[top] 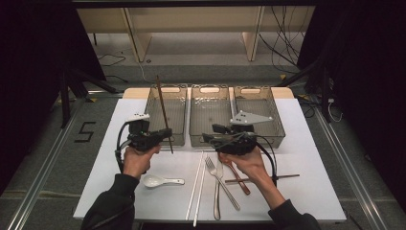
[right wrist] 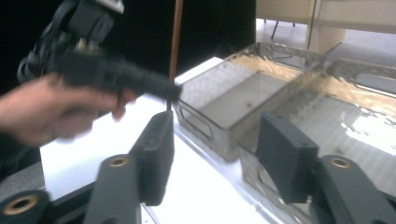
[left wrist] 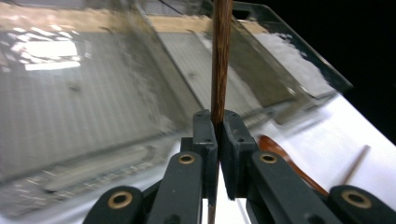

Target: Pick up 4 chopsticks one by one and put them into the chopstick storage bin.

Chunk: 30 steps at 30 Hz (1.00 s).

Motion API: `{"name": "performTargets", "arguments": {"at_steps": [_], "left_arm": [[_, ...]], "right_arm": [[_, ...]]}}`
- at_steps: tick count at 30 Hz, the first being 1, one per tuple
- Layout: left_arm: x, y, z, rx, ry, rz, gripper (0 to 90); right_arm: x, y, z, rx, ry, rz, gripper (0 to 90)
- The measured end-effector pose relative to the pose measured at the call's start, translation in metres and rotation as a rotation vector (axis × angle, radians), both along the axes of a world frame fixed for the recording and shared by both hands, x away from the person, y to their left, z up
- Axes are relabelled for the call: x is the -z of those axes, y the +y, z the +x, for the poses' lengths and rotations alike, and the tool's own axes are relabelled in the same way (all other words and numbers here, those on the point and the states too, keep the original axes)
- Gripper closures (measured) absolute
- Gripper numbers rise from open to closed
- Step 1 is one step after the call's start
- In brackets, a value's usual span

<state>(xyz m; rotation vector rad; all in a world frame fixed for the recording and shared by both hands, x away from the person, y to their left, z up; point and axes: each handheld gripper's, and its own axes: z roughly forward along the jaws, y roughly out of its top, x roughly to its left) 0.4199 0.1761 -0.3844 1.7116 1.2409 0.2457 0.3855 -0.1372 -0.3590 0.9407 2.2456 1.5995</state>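
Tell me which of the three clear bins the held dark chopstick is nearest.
The leftmost bin. The left gripper holds the dark chopstick upright at its front edge; the middle bin and right bin lie farther right.

left gripper (top: 168, 134): black body, black jaws with brass-coloured rivets, clamping a dark brown wood-grain chopstick (top: 164, 112). right gripper (top: 207, 138): black too, grey plate on top. three bins (top: 209, 103) at 12 o'clock: smoky clear plastic, textured walls. table (top: 311, 187): white sheet over tan wood. at 6 o'clock: white chopstick pair (top: 197, 184), silver fork (top: 221, 176), reddish-brown spoon (top: 238, 175). white ceramic spoon (top: 160, 181) at 7 o'clock. second dark brown chopstick (top: 263, 178) at 4 o'clock. sleeves (top: 112, 206): dark. floor: grey, black "5" mark at 9 o'clock.
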Motion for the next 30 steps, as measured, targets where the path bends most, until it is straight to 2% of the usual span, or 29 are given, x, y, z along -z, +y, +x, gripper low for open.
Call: {"name": "performTargets", "arguments": {"at_steps": [3, 9, 13, 16, 24, 30], "left_arm": [[-0.008, 0.01, 0.014, -0.012, 0.0, 0.027, 85.0], [-0.023, 0.022, 0.037, -0.043, -0.018, 0.111, 85.0], [-0.026, 0.025, 0.05, -0.057, -0.025, 0.16, 84.9], [-0.026, 0.026, 0.06, -0.058, -0.024, 0.199, 84.9], [-0.017, 0.029, 0.085, -0.09, -0.007, 0.271, 84.9], [-0.006, 0.03, 0.096, -0.101, 0.015, 0.326, 84.8]], "right_arm": [[0.005, -0.014, -0.008, 0.012, 0.001, -0.03, 40.0], [0.016, -0.038, -0.024, 0.033, 0.003, -0.043, 35.5], [0.022, -0.051, -0.033, 0.048, 0.008, -0.045, 33.7], [0.025, -0.056, -0.038, 0.054, 0.012, -0.045, 32.6], [0.031, -0.063, -0.05, 0.049, 0.017, -0.054, 32.5], [0.039, -0.066, -0.052, 0.051, 0.031, -0.044, 32.5]]}}
